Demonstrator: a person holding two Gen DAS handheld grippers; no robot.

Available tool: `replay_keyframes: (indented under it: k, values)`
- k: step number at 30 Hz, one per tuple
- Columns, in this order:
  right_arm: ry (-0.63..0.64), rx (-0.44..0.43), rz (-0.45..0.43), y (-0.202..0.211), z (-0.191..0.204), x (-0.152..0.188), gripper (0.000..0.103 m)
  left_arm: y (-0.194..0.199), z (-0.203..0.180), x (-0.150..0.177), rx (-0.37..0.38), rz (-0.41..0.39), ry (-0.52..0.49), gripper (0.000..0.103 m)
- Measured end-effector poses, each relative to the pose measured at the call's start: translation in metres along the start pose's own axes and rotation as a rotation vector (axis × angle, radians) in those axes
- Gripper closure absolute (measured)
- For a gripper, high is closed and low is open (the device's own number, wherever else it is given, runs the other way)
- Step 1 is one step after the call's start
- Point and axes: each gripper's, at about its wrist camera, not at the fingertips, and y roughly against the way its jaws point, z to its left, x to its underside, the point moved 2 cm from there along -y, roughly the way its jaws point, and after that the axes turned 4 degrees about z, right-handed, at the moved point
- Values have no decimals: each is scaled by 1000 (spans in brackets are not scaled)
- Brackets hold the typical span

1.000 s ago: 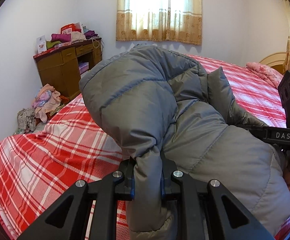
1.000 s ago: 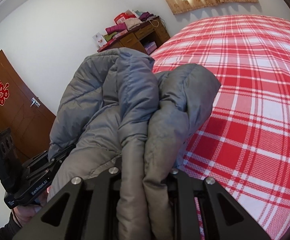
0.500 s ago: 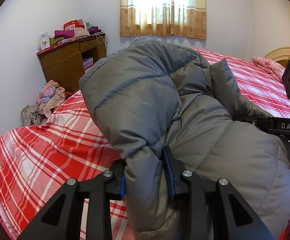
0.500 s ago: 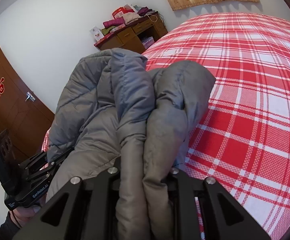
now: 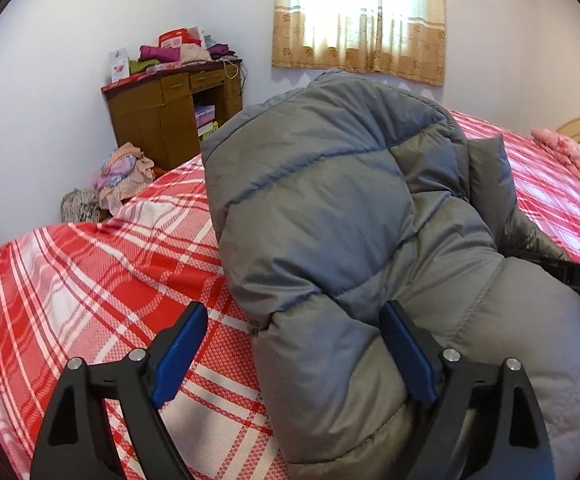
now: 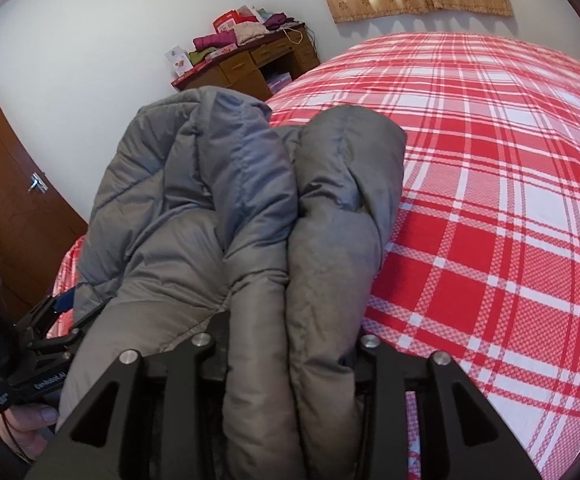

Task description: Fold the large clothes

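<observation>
A puffy grey down jacket (image 5: 330, 208) is bunched up on the red plaid bed (image 5: 90, 280). My left gripper (image 5: 294, 312) is opening. Its blue pads (image 5: 182, 344) stand wide, with the jacket's edge loose between them, touching only the right pad. In the right wrist view two thick folds of the jacket (image 6: 218, 208) fill my right gripper (image 6: 290, 332). Its jaws are opening too, but the folds are still squeezed between the fingers. The left gripper (image 6: 46, 320) shows at the lower left, held by a hand (image 6: 26, 420).
The plaid bed (image 6: 490, 200) stretches bare to the right of the jacket. A wooden desk (image 5: 158, 116) piled with clothes stands by the far wall, with a clothes heap (image 5: 122, 172) on the floor beside it. A pink item (image 5: 562, 148) lies near the headboard. A brown door (image 6: 6, 200) is at left.
The left jaws went from clamped on the jacket's edge to wide apart. The right jaws spread a little, still full of jacket. Both grippers sank slightly toward the bed.
</observation>
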Motion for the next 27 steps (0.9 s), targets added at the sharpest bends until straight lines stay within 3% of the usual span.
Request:
replay_keyframes:
  k: [15, 18, 23, 27]
  values:
    - [17, 106, 14, 5, 9, 2, 50, 3, 3, 5, -12, 10, 81, 10]
    - [9, 158, -28, 35, 16, 2, 45, 34, 3, 3, -64, -18, 68, 10]
    - [88, 241, -185, 118, 56, 16, 30, 126, 1, -2, -81, -202, 52, 10]
    - [135, 268, -287, 178, 94, 36, 26, 189, 1, -6, -62, -312, 59, 10]
